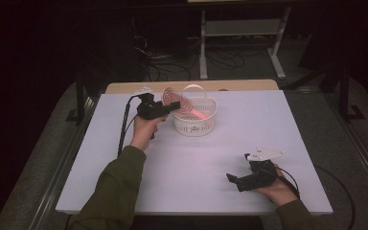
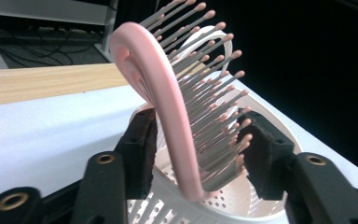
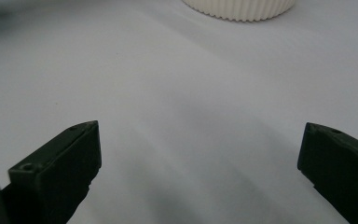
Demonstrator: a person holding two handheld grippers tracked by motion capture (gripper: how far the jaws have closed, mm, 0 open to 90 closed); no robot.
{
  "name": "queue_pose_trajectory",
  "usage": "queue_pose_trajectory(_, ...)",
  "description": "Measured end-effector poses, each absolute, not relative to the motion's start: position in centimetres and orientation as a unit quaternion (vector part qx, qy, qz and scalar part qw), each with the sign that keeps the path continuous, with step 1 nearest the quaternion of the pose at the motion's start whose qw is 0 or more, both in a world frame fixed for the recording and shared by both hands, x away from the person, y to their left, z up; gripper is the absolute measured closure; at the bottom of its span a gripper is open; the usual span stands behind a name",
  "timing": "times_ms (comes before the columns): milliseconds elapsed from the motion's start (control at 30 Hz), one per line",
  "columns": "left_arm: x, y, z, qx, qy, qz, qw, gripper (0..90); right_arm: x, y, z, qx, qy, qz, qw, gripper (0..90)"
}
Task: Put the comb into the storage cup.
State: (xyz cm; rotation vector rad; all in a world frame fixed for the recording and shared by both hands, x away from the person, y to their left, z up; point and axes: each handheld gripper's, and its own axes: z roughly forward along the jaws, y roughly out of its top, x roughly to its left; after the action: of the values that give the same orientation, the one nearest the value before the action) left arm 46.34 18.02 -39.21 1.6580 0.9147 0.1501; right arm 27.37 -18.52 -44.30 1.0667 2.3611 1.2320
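Right now your left gripper (image 1: 175, 106) has its jaws let go around the pink hairbrush (image 2: 168, 107), which stands nearly upright with its lower end inside the white basket (image 1: 195, 125) at the far middle of the table (image 1: 211, 158). In the left gripper view there is a gap between the left pad (image 2: 142, 149) and the brush's pink back, while the right pad (image 2: 261, 156) sits at the bristle tips, so the brush seems to lean on the basket rim alone. That is the risk: tall and top-heavy as it looks, it could tip over the rim onto the table if you pull away crookedly and a pad snags the bristles. The basket looks light and might slide or tilt with it. Your right gripper (image 1: 237, 181) rests wide open and empty near the front edge, well apart, too far to steady anything.
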Motion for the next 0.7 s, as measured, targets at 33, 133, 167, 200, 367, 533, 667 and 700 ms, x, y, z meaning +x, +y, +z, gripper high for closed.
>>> queue_pose_trajectory(33, 46.32, 18.05, -39.23, 0.710, 0.391, 0.065, 0.582, 47.9, 27.37, -18.50, -44.32, 0.368, 0.815, 0.426, 0.135, 0.0)
queue_pose_trajectory(133, 46.22, 18.11, -39.19, 0.711, 0.389, 0.070, 0.581, 46.2, 27.37, -18.47, -44.32, 0.368, 0.816, 0.425, 0.135, 0.0)
queue_pose_trajectory(167, 46.18, 18.11, -39.16, 0.714, 0.387, 0.073, 0.579, 45.0, 27.37, -18.46, -44.31, 0.368, 0.816, 0.426, 0.135, 0.0)
queue_pose_trajectory(200, 46.14, 18.09, -39.13, 0.716, 0.385, 0.077, 0.577, 44.2, 27.37, -18.46, -44.31, 0.368, 0.816, 0.425, 0.135, 0.0)
queue_pose_trajectory(367, 45.90, 17.94, -39.04, 0.727, 0.377, 0.091, 0.567, 41.1, 27.36, -18.44, -44.32, 0.369, 0.815, 0.425, 0.135, 0.0)
queue_pose_trajectory(533, 45.73, 17.76, -38.91, 0.732, 0.371, 0.104, 0.561, 37.8, 27.36, -18.43, -44.34, 0.369, 0.816, 0.425, 0.135, 0.0)
queue_pose_trajectory(667, 45.57, 17.63, -38.89, 0.739, 0.365, 0.112, 0.555, 35.3, 27.36, -18.43, -44.34, 0.369, 0.816, 0.425, 0.134, 0.0)
queue_pose_trajectory(700, 45.51, 17.61, -38.90, 0.740, 0.364, 0.113, 0.554, 35.0, 27.36, -18.43, -44.34, 0.369, 0.816, 0.425, 0.134, 0.0)
